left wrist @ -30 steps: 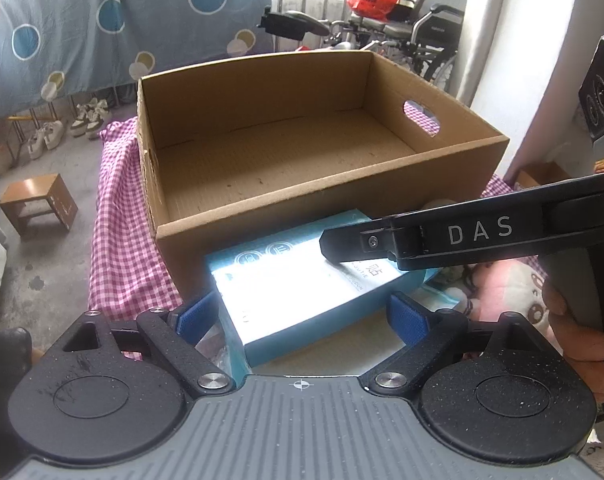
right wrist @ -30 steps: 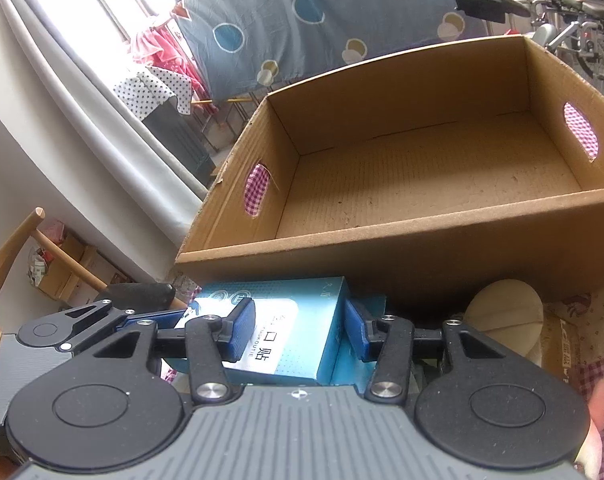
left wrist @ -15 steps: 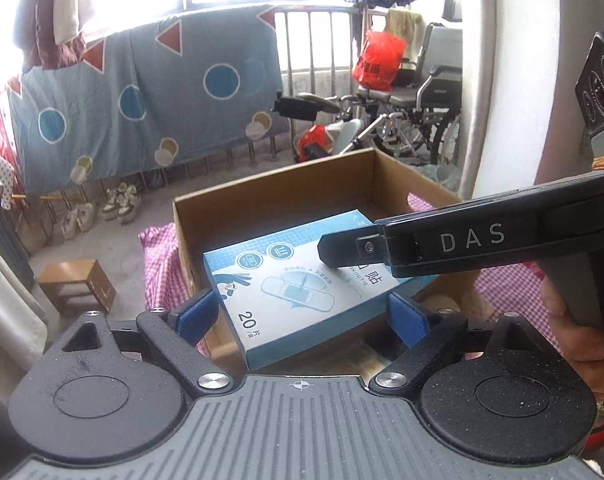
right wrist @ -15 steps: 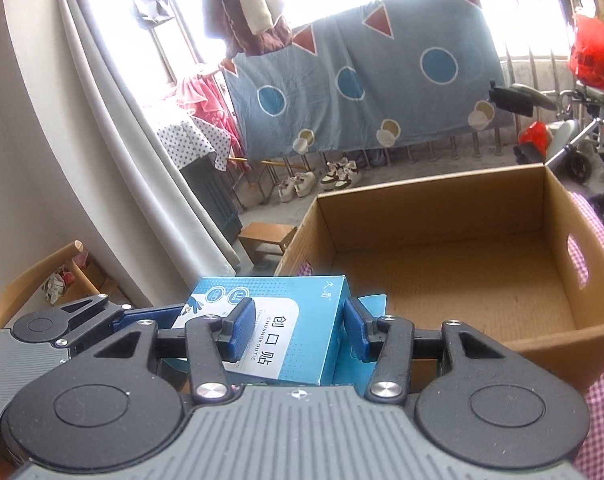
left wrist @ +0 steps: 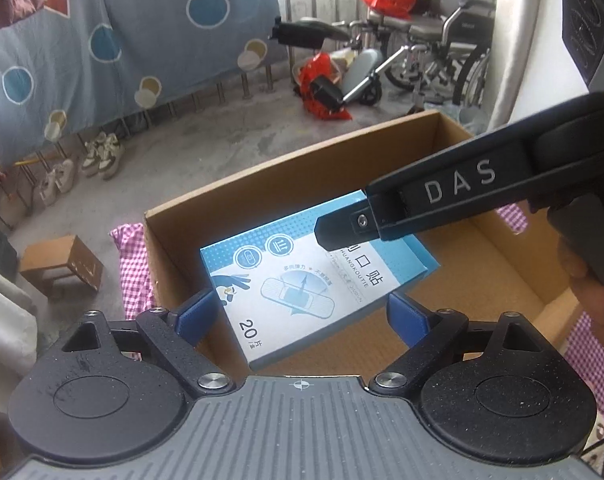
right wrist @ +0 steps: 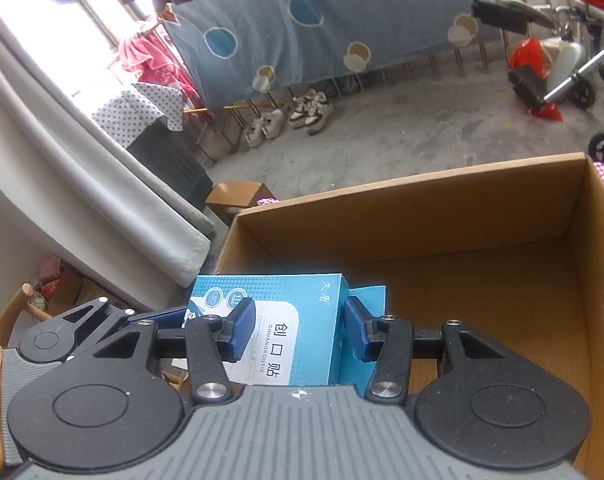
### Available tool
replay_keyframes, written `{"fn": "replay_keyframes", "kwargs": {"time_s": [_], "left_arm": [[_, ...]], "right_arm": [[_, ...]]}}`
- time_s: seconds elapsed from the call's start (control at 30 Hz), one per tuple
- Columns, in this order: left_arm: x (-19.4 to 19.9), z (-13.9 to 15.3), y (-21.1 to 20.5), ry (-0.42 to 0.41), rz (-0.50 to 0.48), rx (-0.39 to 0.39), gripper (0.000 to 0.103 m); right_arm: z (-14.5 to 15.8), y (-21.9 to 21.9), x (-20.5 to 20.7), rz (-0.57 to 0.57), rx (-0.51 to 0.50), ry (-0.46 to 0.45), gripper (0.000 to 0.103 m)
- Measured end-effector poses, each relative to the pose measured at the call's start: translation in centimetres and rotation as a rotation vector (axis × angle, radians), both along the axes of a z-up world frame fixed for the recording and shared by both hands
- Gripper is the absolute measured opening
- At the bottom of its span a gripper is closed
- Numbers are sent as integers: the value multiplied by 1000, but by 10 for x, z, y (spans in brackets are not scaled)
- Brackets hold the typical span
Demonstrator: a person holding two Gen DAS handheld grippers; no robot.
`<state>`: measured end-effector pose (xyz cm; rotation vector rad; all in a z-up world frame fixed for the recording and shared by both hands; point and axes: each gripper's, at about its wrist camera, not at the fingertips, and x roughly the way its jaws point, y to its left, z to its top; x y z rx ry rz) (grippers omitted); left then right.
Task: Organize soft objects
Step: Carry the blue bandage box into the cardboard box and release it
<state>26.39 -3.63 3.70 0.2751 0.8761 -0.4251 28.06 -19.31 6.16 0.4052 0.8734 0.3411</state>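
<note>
A light-blue box of plasters [left wrist: 302, 280] hangs over the inside of an open cardboard carton [left wrist: 262, 192]. My left gripper [left wrist: 300, 314] is shut on it across its wide span, blue pads at either edge. My right gripper [right wrist: 300, 330] is shut on the narrower end of the same blue box [right wrist: 302, 344], with a loose blue flap beside its right pad. In the left wrist view the right gripper's black arm marked DAS [left wrist: 441, 196] reaches in from the right over the box. The carton's floor [right wrist: 481, 280] is bare. The left gripper's body [right wrist: 82, 332] shows at the lower left.
The carton stands on a pink checked cloth [left wrist: 132, 276]. A person's hand [left wrist: 597, 300] holds the right gripper's handle. Beyond lie a concrete floor with a small wooden stool [left wrist: 62, 264], shoes [right wrist: 302, 116], a wheelchair [left wrist: 441, 52], a hanging blue sheet and a grey curtain [right wrist: 102, 200].
Both grippers have carried the blue box up from in front of the carton's near wall and forward over its inside. Their hold on it is unchanged.
</note>
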Motion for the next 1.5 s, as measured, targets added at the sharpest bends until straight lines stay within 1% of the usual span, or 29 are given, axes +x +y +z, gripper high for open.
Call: {"fn": "replay_keyframes", "kwargs": {"time_s": [0.07,0.13,0.2,0.23,0.33,0.43,0.53,0.6,0.7,0.8,0.9,0.93,1.0,1.1,1.2,1.33,1.5], "left_arm": [[20,-14,-3,40,7,28,92],[33,-27,-6,62,19,66,92],[41,-36,-7,54,40,107,92],[44,-37,-8,50,53,126,94],[48,-37,-4,55,77,130,95],[44,-28,4,59,87,94,97],[34,-9,14,38,101,41,97],[20,7,27,5,110,-3,99],[-3,30,52,-55,138,-68,102],[-25,41,77,-83,188,-129,103],[-41,37,98,-68,244,-157,103],[-43,34,104,-58,261,-166,102],[-52,27,114,-47,286,-183,102],[-63,17,125,-32,313,-213,102],[-73,9,132,-24,312,-249,102],[-84,4,134,-33,309,-268,102],[-93,-1,139,-29,311,-310,102]], "right_arm": [[-15,-4,26,-14,27,46,52],[-31,-8,45,-24,49,82,52],[-47,-11,60,-30,74,122,52],[-57,-12,69,-31,96,148,51],[-78,-11,79,-32,113,190,51],[-84,-15,81,-39,119,205,51],[-81,-21,80,-50,118,219,51],[-81,-22,79,-52,110,237,52],[-85,-15,82,-38,70,282,53],[-96,-3,95,-25,34,336,53],[-109,9,105,-15,7,375,54],[-112,13,107,-11,3,376,54],[-109,22,111,4,-12,349,54],[-109,31,116,7,-13,348,53],[-110,39,118,9,-27,337,54],[-110,45,120,17,-38,313,54],[-109,48,118,23,-43,288,54]]}}
